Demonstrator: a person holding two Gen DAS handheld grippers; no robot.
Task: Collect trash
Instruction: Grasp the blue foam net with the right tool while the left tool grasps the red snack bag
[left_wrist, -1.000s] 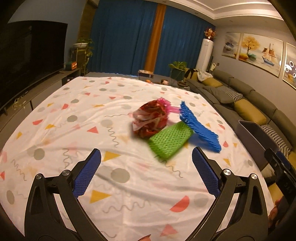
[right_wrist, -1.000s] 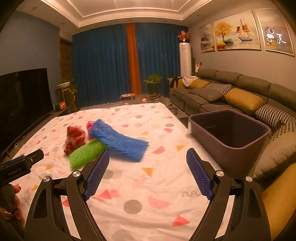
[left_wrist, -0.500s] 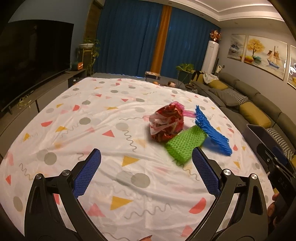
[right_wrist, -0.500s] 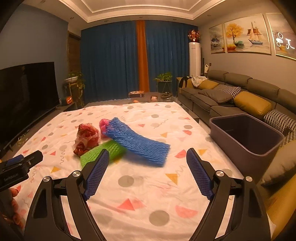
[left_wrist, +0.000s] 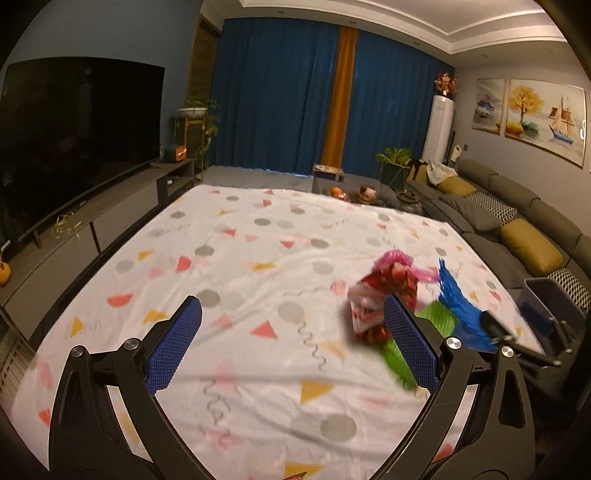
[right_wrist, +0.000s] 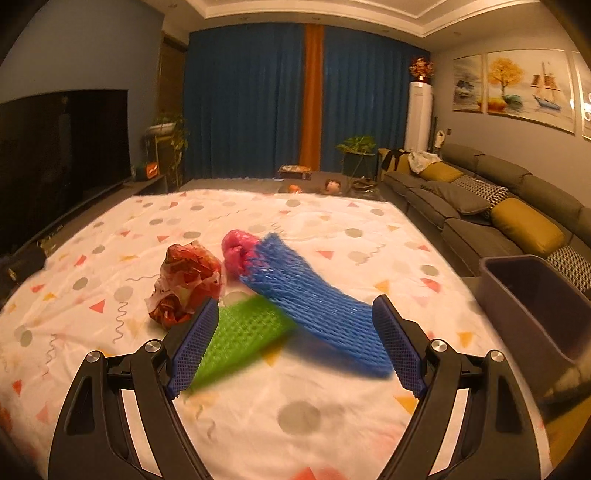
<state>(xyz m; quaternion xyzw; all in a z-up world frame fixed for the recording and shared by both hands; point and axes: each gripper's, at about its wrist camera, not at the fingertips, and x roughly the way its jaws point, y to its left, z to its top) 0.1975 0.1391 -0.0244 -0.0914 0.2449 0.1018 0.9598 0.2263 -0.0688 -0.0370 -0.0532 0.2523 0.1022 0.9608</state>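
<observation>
Patterned sheet on the bench (right_wrist: 332, 424) carries 4 scraps mid-frame. I'm approaching the blue net (right_wrist: 317, 306) with my right tool (right_wrist: 295, 343) gaping, empty; left tool (left_wrist: 291, 347) likewise. Next: close, carry to the bin (right_wrist: 535, 295) at right.

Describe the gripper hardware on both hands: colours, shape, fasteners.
Both match. The left gripper and the right gripper each have two matte black fingers built as forked, open-frame links, joined by round silver bolt heads. Each finger ends in a slim rectangular pad of blue, finely textured mesh-like rubber. No cables, printed markings or sleeves show in either wrist view.
</observation>
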